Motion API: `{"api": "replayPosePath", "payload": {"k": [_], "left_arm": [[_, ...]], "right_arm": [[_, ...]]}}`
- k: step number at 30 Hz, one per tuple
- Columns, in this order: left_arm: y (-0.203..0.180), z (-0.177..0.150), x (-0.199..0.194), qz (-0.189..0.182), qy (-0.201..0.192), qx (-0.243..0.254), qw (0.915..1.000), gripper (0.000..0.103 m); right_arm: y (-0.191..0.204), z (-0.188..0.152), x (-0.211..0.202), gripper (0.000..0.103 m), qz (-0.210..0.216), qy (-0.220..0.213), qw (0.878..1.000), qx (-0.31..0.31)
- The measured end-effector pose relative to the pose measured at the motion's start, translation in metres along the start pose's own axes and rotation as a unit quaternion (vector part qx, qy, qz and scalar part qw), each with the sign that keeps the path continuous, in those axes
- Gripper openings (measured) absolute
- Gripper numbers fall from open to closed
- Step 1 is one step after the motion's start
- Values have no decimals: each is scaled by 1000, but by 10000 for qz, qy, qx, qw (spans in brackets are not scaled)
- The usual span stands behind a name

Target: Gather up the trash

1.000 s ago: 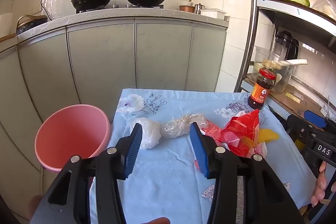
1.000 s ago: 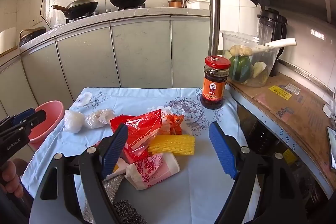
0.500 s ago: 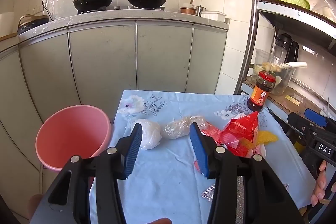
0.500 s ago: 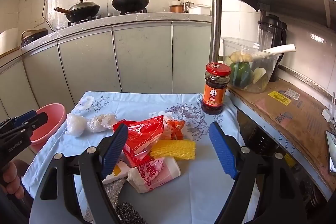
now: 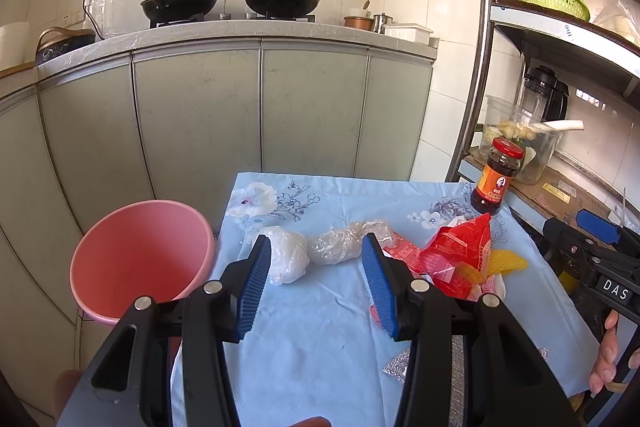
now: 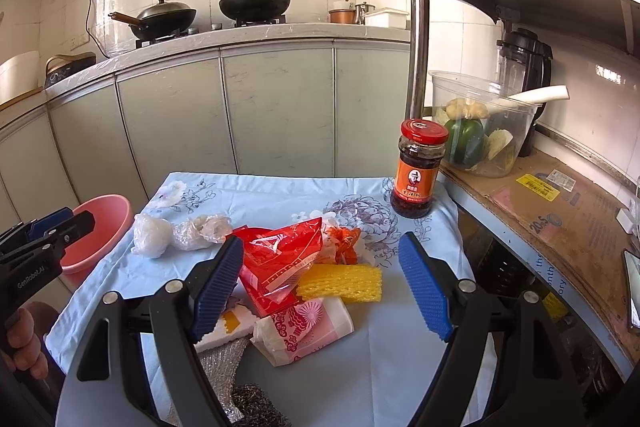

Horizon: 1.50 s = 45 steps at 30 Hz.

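Left wrist view, bin: pink bucket (image 5: pixel 140 259) stands off the counter's (image 5: pixel 320 339) left edge, just beside the left gripper (image 5: pixel 318 279).
Trash pile: red wrapper (image 6: pixel 280 263), yellow foam net (image 6: pixel 340 283) and pink printed bag (image 6: pixel 304 327) lie heaped mid-counter, straight ahead of the right gripper (image 6: pixel 320 285).
Plastic wads: white wad (image 5: pixel 286 255) and clear crinkled wad (image 5: pixel 344 243) lie side by side, touching, just beyond the left fingers (image 5: pixel 252 291).
Long axis: the pair runs across the left fingers' gap.
Nearer hand: left for the wads, right for the pile.
Left fingers: parted, holding nothing.
Right fingers: spread wide, holding nothing.
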<state>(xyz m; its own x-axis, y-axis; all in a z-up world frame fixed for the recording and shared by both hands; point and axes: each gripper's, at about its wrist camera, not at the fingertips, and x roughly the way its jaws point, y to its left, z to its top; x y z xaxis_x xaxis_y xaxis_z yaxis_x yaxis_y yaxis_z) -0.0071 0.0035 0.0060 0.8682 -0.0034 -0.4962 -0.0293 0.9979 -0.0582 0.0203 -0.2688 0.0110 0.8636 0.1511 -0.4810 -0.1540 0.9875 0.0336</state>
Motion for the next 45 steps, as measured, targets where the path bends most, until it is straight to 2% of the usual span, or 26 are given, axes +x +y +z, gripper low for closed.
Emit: {"api": "replayPosePath", "payload": {"k": [29, 41, 45], "left_arm": [[2, 3, -5, 7, -13, -9, 10000, 47], [2, 1, -2, -59, -11, -2, 10000, 52], [6, 0, 0, -119, -28, -42, 9999, 57]], "right_arm": [[3, 1, 1, 80, 43, 10, 10000, -83], [4, 1, 4, 80, 90, 36, 9999, -90], [2, 0, 6, 80, 160, 75, 9998, -38]]}}
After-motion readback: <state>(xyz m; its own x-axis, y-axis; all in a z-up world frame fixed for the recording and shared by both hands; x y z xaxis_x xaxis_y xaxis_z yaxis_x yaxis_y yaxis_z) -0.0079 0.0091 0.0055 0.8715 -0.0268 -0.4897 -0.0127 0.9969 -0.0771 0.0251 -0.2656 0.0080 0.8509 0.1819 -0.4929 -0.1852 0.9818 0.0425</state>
